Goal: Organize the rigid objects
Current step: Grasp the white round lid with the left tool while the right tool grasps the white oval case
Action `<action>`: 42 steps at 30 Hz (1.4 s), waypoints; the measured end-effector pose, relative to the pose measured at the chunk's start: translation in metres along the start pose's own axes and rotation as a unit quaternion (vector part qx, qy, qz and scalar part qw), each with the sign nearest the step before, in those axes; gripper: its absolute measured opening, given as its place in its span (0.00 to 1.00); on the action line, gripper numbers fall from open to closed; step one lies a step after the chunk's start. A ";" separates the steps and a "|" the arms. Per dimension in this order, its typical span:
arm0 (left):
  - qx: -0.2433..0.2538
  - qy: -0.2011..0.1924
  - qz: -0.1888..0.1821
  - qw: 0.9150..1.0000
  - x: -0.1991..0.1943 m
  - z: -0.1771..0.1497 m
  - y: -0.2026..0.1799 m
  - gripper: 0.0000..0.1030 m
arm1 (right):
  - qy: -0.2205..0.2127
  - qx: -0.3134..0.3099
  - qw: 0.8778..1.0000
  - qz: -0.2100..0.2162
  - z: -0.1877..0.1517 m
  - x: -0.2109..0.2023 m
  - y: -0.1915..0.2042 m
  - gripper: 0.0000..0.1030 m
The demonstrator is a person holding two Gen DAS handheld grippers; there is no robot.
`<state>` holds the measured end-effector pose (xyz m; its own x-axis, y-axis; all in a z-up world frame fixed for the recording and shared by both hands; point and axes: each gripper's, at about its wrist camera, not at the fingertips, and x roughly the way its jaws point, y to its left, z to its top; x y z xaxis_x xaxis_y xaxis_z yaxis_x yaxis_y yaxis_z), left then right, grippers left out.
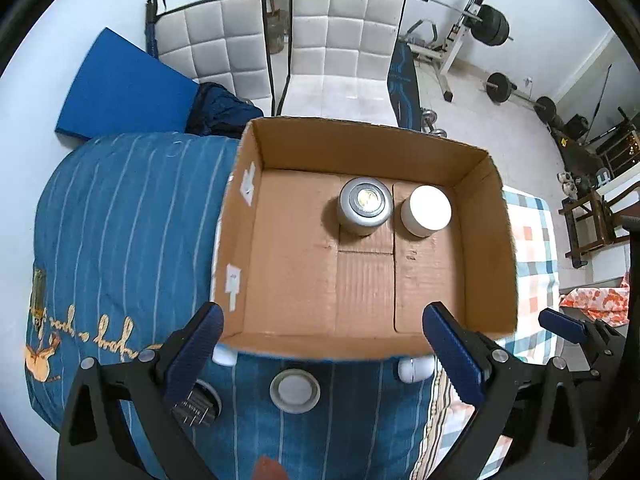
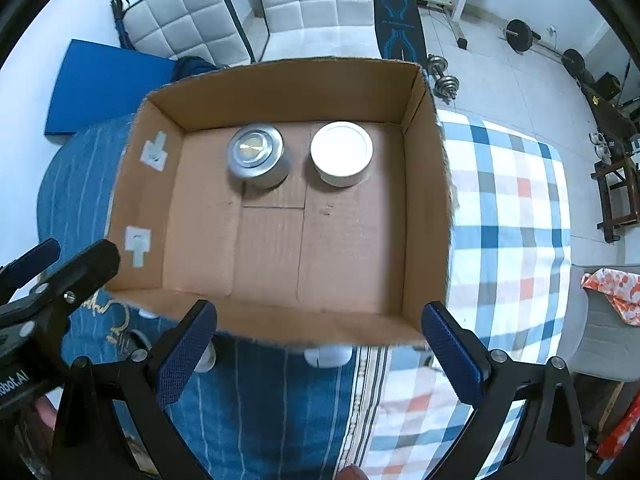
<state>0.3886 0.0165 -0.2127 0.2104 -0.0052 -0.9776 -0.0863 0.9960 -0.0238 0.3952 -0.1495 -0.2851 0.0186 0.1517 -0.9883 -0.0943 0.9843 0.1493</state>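
Note:
An open cardboard box (image 1: 492, 248) (image 2: 424, 208) stands on a bed. Inside at the far side stand a silver tin (image 1: 364, 206) (image 2: 258, 156) and a white-lidded jar (image 1: 426, 210) (image 2: 341, 153), side by side. My left gripper (image 1: 326, 356) is open and empty, hovering before the box's near wall. My right gripper (image 2: 318, 354) is open and empty, also at the near wall. Before the box on the bed lie a grey-lidded jar (image 1: 295, 390), a dark round object (image 1: 200, 404) under my left finger, and small white items (image 1: 416, 370) (image 2: 328, 356) partly hidden by the box.
The bed has a blue striped blanket (image 1: 120, 220) at left and a plaid sheet (image 2: 508, 220) at right. Beyond the bed stand two white quilted chairs (image 1: 340, 40), a blue mat (image 1: 120, 88) and weight equipment (image 1: 492, 24) on the floor.

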 end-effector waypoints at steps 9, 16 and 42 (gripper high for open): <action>-0.001 -0.020 0.014 1.000 -0.034 -0.043 0.018 0.99 | -0.033 -0.004 0.999 0.014 -0.047 -0.038 -0.001 1.00; -0.045 0.017 0.041 0.998 -0.012 -0.111 0.051 0.99 | -0.007 0.002 1.000 0.000 -0.093 -0.009 -0.010 1.00; -0.022 0.173 0.061 0.983 0.188 -0.135 0.038 0.61 | 0.060 0.072 0.995 -0.039 -0.093 0.165 -0.020 0.58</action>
<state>0.2931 0.0411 -0.4260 -0.1467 0.0768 -0.9862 -0.1332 0.9864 0.0967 0.3079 -0.1527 -0.4543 -0.1001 0.0705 -0.9925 0.0463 0.9967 0.0662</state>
